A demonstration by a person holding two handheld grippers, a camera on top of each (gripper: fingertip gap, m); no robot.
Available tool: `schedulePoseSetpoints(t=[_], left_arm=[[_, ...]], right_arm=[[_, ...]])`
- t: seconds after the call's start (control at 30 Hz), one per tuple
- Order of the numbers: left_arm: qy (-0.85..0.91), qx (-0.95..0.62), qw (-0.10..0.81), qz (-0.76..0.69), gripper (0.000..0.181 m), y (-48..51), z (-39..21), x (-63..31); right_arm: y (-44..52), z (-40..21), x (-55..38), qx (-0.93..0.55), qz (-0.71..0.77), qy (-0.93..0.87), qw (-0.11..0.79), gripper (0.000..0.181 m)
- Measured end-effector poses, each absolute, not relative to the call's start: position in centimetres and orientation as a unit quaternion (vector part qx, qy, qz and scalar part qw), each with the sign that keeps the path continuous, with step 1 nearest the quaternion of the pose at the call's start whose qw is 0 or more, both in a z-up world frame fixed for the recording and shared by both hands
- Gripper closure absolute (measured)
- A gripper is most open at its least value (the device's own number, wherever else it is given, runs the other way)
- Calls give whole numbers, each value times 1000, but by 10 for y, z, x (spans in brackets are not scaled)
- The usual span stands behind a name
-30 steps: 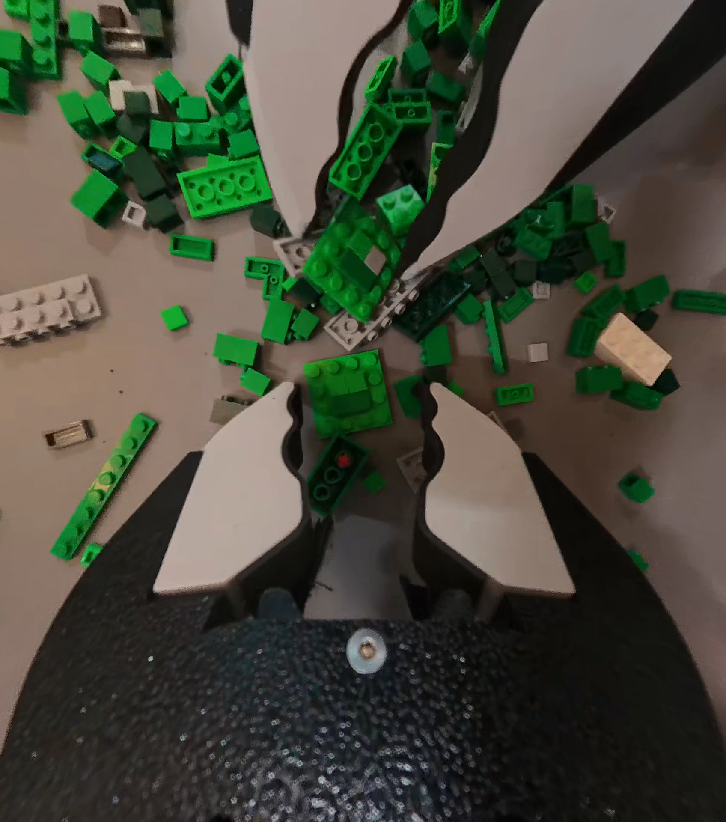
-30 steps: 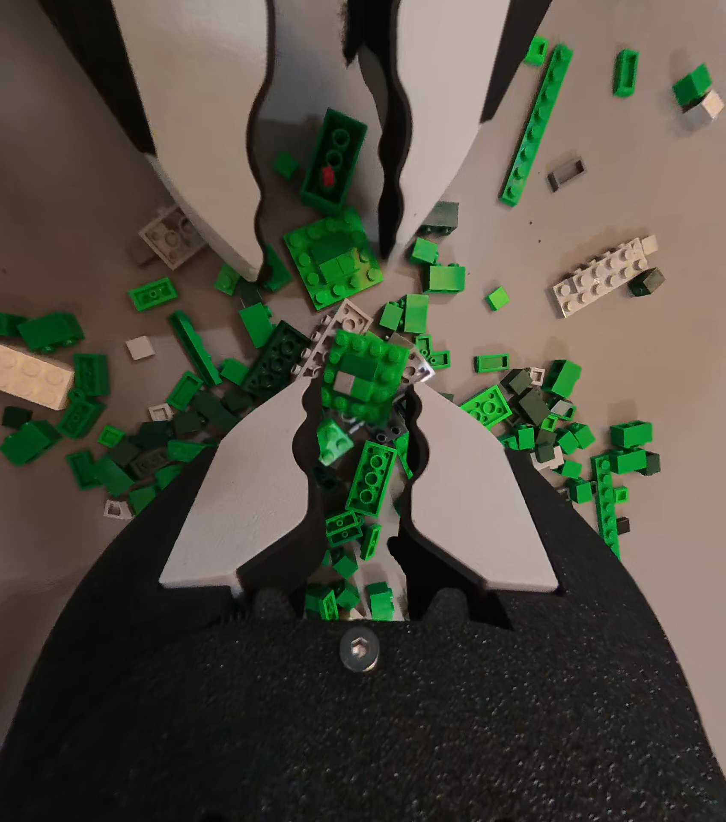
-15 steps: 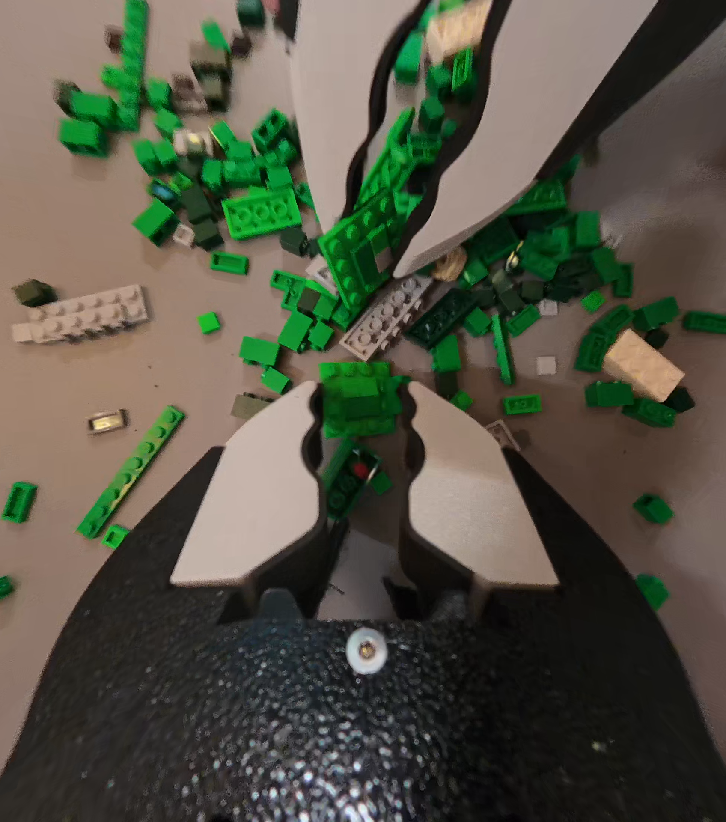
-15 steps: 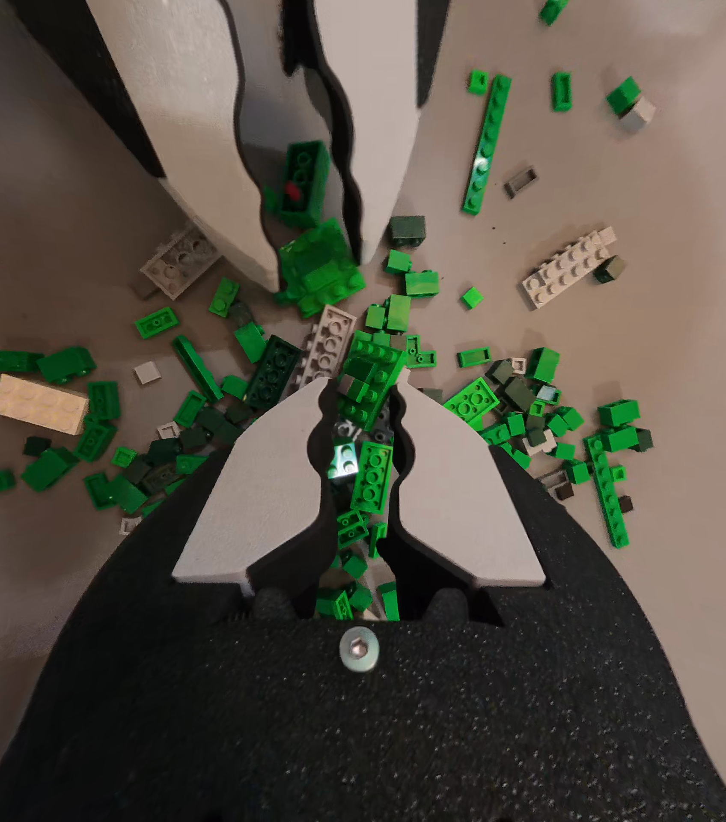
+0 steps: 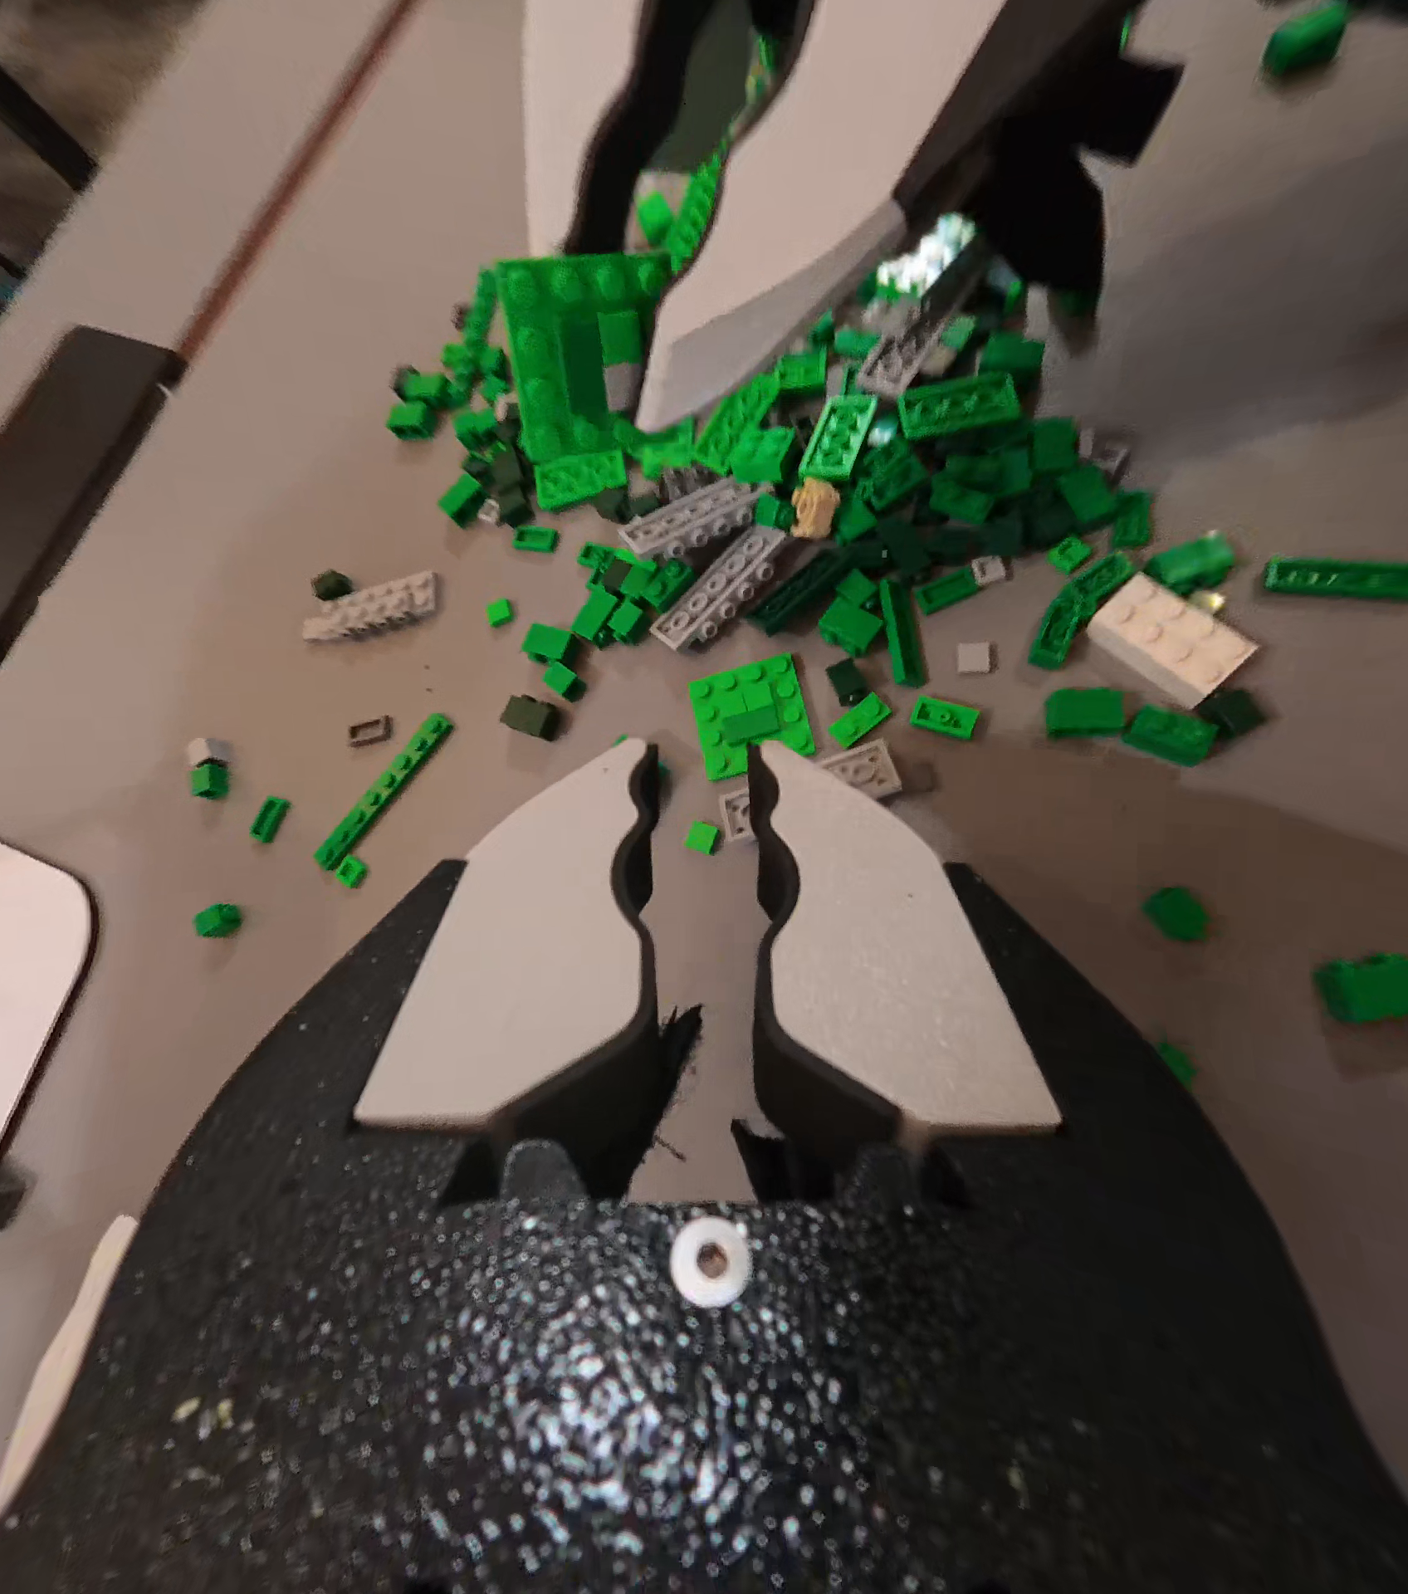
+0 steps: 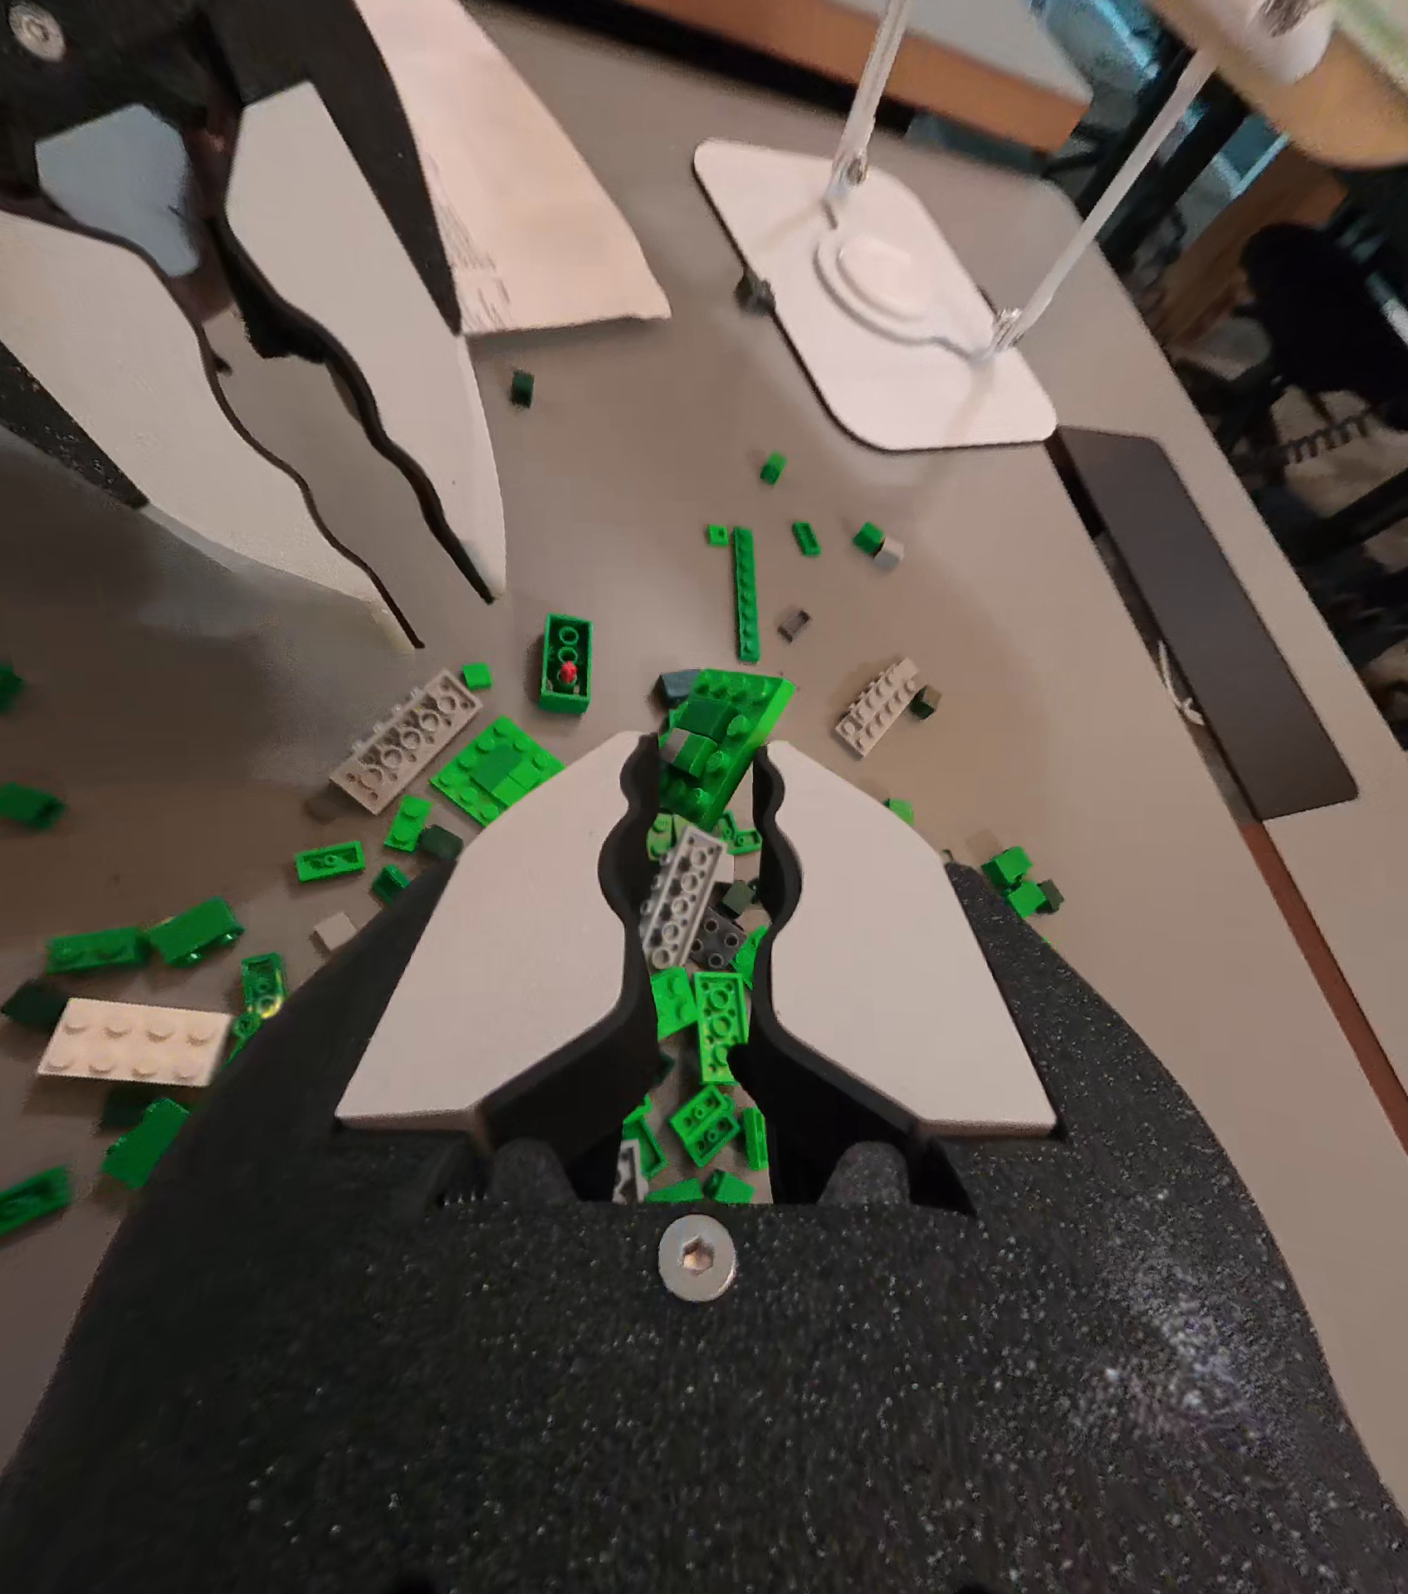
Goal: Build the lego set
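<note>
Loose bricks (image 5: 899, 483) lie heaped mid-desk (image 5: 269, 362), with a square plate (image 5: 754, 712) just before the heap. A long strip (image 5: 383, 792) lies left of that plate. A lamp base (image 6: 873, 293) stands behind them, beside a paper sheet (image 6: 528, 224).

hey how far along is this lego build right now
Early. Done: two small green plate assemblies exist, one lying on the table. In hand: the right gripper is clamped on the other, lifted and tilted; the left gripper holds nothing. Left: most bricks lie loose in a pile.
</note>
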State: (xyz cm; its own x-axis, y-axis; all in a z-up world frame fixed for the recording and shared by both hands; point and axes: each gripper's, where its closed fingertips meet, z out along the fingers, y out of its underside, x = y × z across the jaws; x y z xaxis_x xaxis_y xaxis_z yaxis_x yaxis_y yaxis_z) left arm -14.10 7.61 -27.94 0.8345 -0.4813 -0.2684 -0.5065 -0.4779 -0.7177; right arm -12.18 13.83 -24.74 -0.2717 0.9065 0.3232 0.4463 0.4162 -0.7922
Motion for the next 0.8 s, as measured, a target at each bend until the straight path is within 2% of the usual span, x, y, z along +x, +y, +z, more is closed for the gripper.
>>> schedulePoseSetpoints(t=[0.03,0.3,0.47,0.6,0.7,0.8], left_arm=[[274,-853,443,14,162,75,-274,-141],[204,-791,576,26,157,94,-242,-153],[182,-738,649,-23,153,105,-229,-150],[225,-710,659,-105,143,91,-225,-130],[240,-684,651,-224,139,77,-222,-104],[254,-677,639,-262,139,74,-221,-89]], right_arm=[[137,-244,-120,-456,295,-737,402,161],[139,-238,-91,-484,324,-702,410,161],[137,-233,-77,-485,363,-675,422,161],[110,-241,-80,-443,425,-690,384,162],[86,-245,-78,-402,471,-708,341,163],[75,-245,-75,-370,488,-716,336,175]])
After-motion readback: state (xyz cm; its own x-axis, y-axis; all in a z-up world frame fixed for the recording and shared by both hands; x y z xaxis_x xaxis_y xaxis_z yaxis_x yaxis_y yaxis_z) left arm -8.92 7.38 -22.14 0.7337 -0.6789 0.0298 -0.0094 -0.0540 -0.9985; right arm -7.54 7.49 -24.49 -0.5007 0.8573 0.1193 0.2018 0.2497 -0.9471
